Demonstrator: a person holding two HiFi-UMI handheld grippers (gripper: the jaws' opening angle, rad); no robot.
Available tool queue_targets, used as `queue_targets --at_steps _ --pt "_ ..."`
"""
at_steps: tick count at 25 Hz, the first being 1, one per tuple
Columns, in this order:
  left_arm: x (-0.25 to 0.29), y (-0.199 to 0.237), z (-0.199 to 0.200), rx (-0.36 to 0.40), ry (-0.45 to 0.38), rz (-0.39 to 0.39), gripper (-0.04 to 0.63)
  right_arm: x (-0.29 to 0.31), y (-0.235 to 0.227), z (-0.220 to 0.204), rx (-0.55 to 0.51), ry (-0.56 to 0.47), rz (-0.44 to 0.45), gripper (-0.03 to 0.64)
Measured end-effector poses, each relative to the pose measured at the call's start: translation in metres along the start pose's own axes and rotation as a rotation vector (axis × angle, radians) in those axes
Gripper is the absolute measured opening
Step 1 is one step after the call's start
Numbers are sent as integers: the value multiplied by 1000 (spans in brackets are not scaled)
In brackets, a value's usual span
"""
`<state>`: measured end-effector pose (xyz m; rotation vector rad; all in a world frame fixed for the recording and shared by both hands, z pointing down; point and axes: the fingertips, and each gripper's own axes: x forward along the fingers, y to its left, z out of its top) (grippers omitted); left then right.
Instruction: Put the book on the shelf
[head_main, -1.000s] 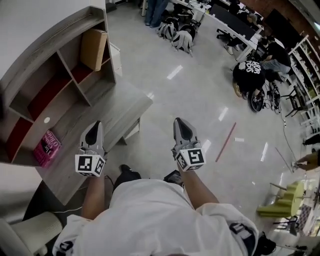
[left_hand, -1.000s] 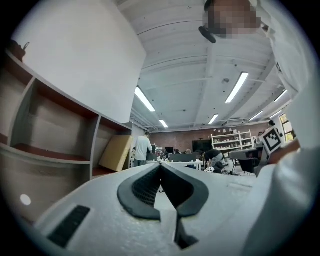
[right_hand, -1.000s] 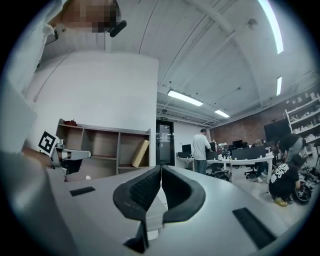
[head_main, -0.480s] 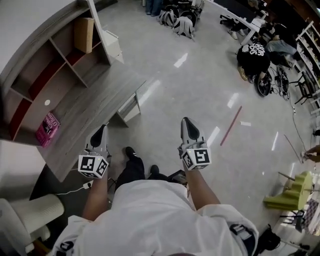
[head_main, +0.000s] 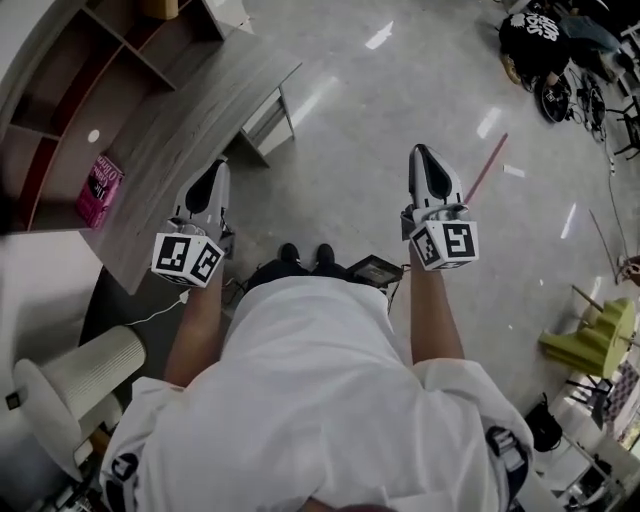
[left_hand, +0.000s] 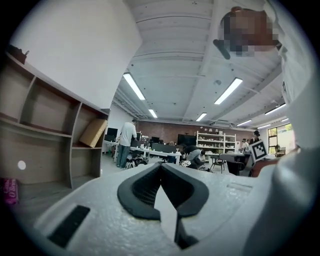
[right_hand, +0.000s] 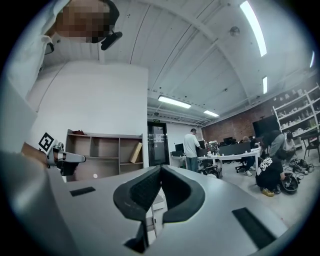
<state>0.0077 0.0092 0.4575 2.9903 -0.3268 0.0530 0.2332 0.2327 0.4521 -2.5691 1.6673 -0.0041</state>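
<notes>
A pink book (head_main: 98, 190) lies on the grey wooden desk (head_main: 190, 110) at the foot of the open shelf unit (head_main: 60, 90); it also shows at the far left edge (left_hand: 7, 191) of the left gripper view. My left gripper (head_main: 217, 168) is held level near the desk's front edge, to the right of the book and apart from it, jaws shut and empty. Over the bare floor my right gripper (head_main: 424, 152) is shut too, with nothing in it. In both gripper views the jaw tips (left_hand: 160, 165) (right_hand: 160, 168) meet.
A brown book (right_hand: 135, 152) leans in an upper compartment of the shelf unit (right_hand: 105, 155). A white padded seat (head_main: 90, 372) stands at lower left. A dark device (head_main: 372, 270) lies on the floor by the feet. People, desks and a red rod (head_main: 487, 165) are farther off.
The desk, shelf and pink book have slid up and to the left in the head view as the person drew back. Both grippers stay shut and empty.
</notes>
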Motion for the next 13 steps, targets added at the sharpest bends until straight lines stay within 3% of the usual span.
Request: queue_targets --at_steps 13 --pt "0 -22 -4 -36 0 -66 12 -21 13 12 6 -24 21 15"
